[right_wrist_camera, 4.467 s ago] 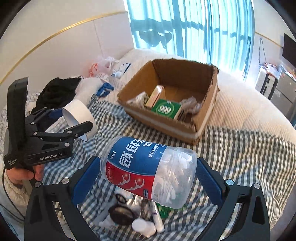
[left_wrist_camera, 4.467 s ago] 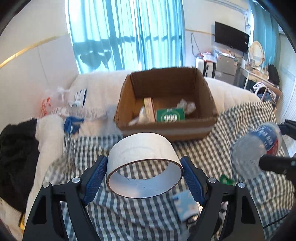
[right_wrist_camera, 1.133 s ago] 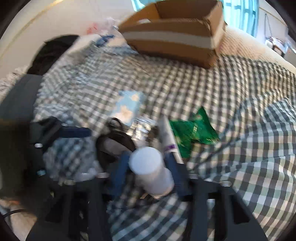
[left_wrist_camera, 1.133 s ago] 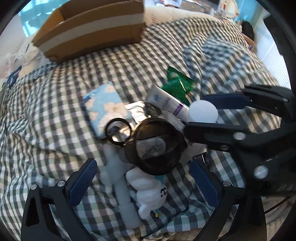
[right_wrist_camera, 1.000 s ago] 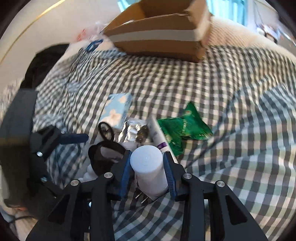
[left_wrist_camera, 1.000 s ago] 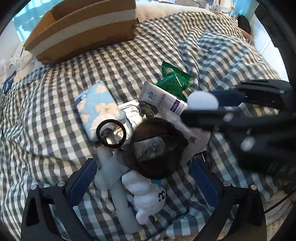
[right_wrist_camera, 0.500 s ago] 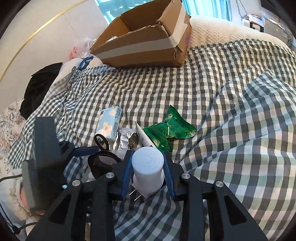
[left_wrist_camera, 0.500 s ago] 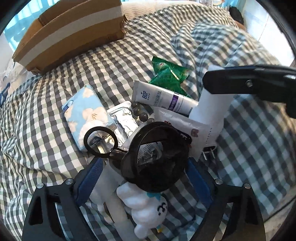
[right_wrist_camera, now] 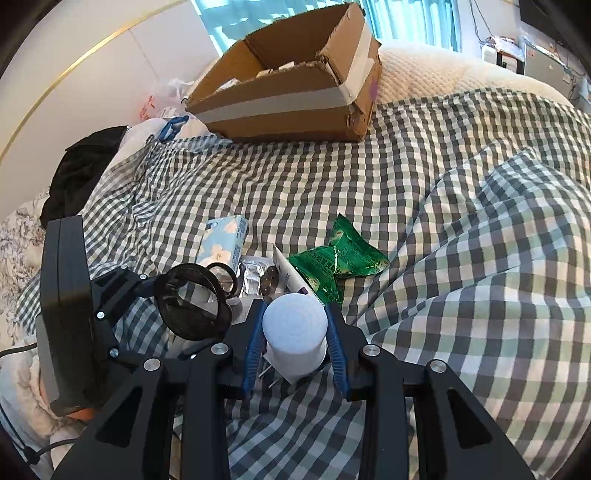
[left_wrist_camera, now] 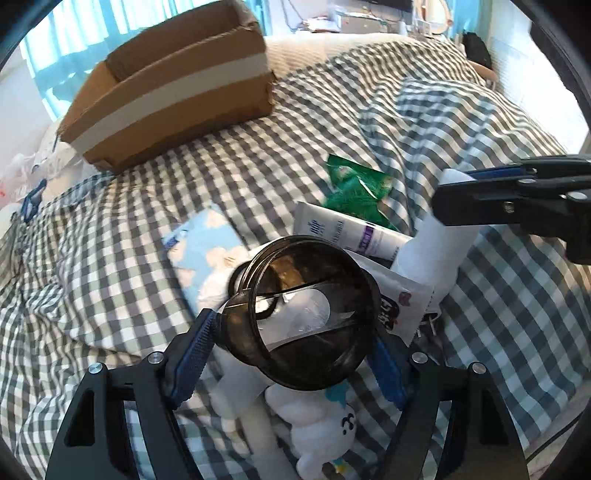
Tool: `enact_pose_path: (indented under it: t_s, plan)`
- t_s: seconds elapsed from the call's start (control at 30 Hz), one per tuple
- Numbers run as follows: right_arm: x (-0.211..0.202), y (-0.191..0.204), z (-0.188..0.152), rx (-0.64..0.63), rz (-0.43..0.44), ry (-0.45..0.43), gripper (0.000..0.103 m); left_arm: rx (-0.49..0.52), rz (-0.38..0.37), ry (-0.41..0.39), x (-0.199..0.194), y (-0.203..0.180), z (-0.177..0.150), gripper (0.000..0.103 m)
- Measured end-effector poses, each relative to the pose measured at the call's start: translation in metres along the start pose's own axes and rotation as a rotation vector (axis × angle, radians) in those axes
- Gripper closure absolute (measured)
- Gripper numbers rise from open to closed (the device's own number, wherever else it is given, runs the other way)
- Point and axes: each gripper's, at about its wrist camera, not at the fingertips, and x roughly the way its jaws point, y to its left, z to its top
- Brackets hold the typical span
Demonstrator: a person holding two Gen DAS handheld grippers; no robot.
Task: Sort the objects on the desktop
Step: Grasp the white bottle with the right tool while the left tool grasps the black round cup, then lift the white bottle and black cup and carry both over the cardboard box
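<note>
While the left gripper (left_wrist_camera: 291,354) tilts steeply down, its jaws closing around a dark translucent plastic cup (left_wrist_camera: 306,314) with both blue pads at its sides, the right gripper (right_wrist_camera: 295,332) clamps an upright white cylindrical bottle (right_wrist_camera: 295,332) near the checked cloth's (right_wrist_camera: 461,258) front edge. A white tube's (left_wrist_camera: 347,232) lettering is too blurred to read.

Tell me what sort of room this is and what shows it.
Most likely a bedroom at home. The objects lie on a bed covered with a checked sheet, blue curtains hang over a bright window behind the cardboard box, and a cluttered dresser stands against the far wall.
</note>
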Motion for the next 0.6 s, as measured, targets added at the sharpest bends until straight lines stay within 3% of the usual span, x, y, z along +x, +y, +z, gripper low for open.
enact_pose_path:
  t_s: [0.6]
  plan:
    - [-0.039,0.021,0.01,0.018,-0.063,-0.112,0.071,-0.176,0.043,-0.084,-0.034,0.042,0.004,0.024]
